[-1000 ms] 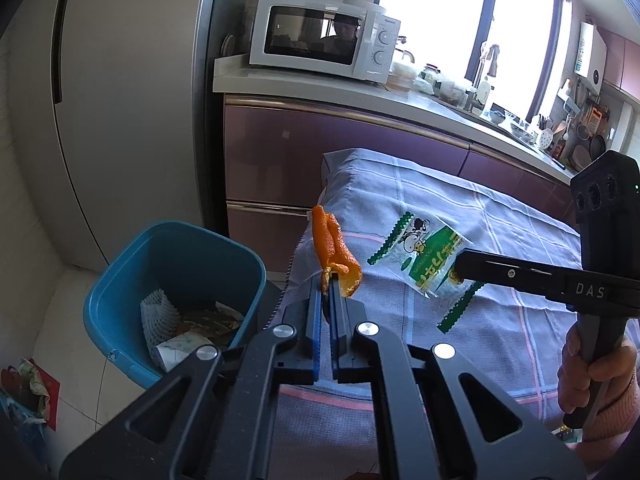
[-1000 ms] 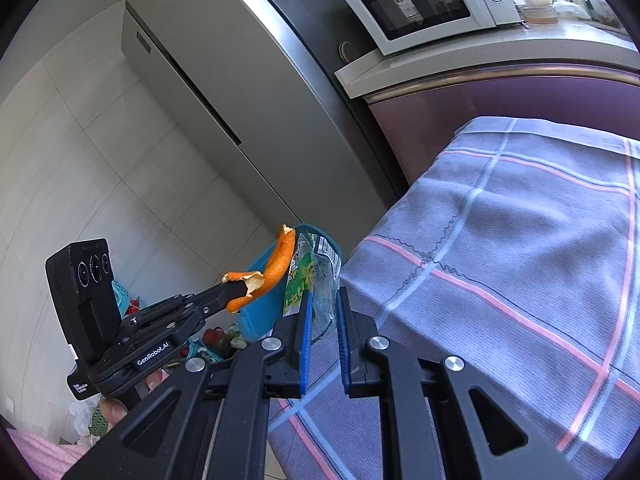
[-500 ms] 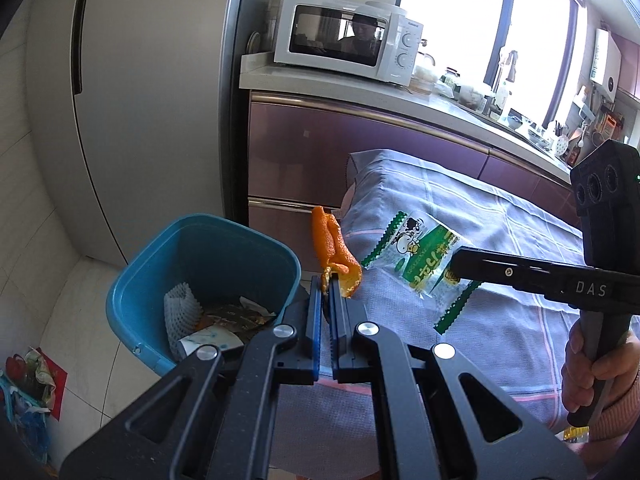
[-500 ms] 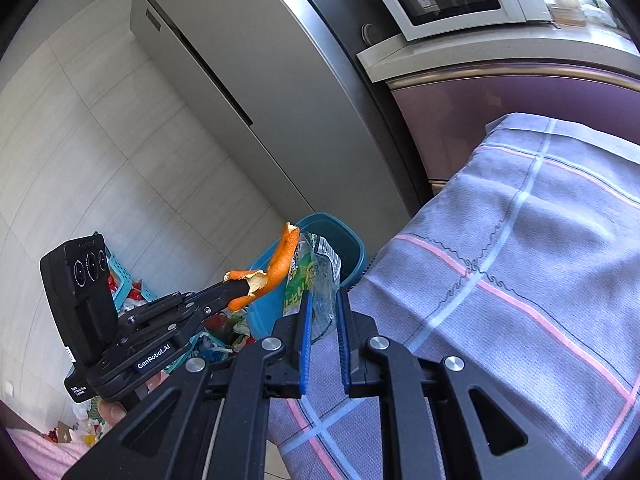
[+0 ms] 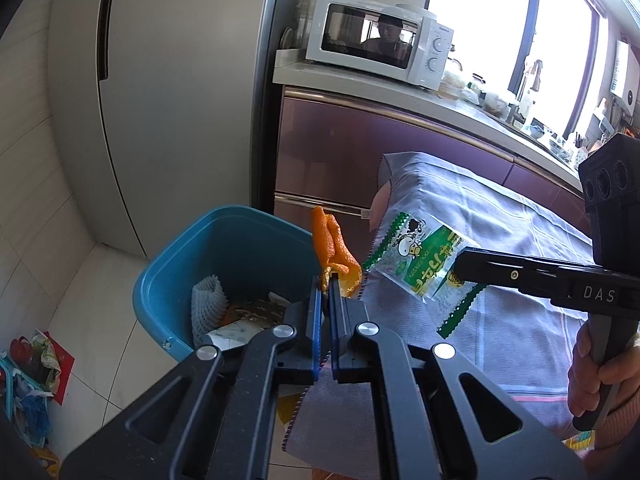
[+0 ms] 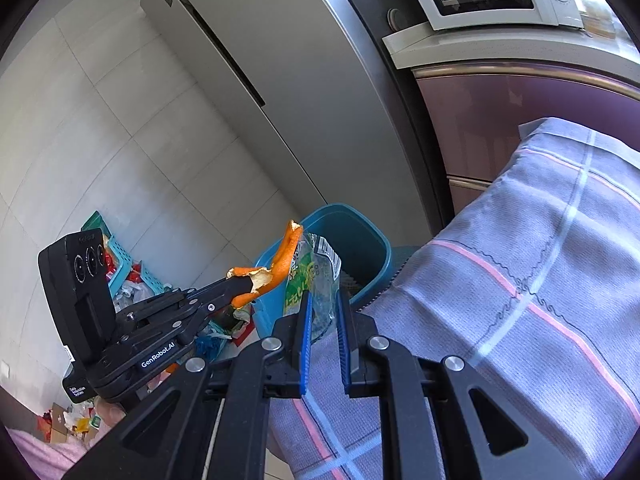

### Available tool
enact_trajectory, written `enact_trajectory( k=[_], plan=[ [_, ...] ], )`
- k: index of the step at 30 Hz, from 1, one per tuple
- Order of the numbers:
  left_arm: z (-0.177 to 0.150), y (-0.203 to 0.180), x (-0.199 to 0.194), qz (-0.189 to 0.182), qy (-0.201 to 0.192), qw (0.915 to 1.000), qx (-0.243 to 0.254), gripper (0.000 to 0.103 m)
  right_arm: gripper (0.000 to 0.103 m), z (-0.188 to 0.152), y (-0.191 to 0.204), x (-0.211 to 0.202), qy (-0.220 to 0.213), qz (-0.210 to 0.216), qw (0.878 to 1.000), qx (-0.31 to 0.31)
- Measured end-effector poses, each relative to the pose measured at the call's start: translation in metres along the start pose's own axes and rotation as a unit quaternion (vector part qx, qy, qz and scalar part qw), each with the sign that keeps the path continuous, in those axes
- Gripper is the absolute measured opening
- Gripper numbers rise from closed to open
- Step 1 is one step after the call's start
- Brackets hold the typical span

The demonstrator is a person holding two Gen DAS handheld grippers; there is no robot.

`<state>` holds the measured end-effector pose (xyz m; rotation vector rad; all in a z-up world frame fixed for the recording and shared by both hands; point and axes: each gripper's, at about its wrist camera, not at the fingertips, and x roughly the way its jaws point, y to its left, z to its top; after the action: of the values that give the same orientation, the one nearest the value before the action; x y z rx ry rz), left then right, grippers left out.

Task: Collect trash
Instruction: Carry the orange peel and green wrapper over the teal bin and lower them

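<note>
My left gripper (image 5: 327, 282) is shut on a strip of orange peel (image 5: 333, 249), which stands up from its tips just right of the blue bin (image 5: 182, 264). The right gripper (image 6: 323, 300) is shut on a clear and green snack wrapper (image 6: 310, 280). In the left wrist view that wrapper (image 5: 420, 262) hangs over the table's corner, pinched by the right gripper (image 5: 460, 266). The right wrist view has the peel (image 6: 276, 270) in the left gripper (image 6: 244, 286), in front of the bin (image 6: 360, 240). Paper and foam trash lie inside the bin.
The table under a purple checked cloth (image 6: 540, 280) fills the right side. A grey fridge (image 5: 168, 100) and a purple counter (image 5: 400, 128) with a white microwave (image 5: 376, 38) stand behind the bin. Litter and a teal basket (image 6: 120, 264) lie on the tiled floor.
Both grippers have carried the peel and the wrapper leftward off the table, closer to the bin. The bin now sits nearer the middle in both views. Neither grip has changed.
</note>
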<state>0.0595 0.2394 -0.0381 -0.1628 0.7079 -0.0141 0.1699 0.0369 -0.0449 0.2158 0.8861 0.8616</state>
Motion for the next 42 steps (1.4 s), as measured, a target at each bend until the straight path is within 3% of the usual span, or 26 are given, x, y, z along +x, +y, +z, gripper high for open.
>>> enact_trajectory(
  k=[42],
  plan=[
    [-0.010,0.040,0.029,0.042,0.028,0.9978,-0.043,0.004,0.011,0.017,0.017,0.067,0.047,-0.013,0.999,-0.016]
  ],
)
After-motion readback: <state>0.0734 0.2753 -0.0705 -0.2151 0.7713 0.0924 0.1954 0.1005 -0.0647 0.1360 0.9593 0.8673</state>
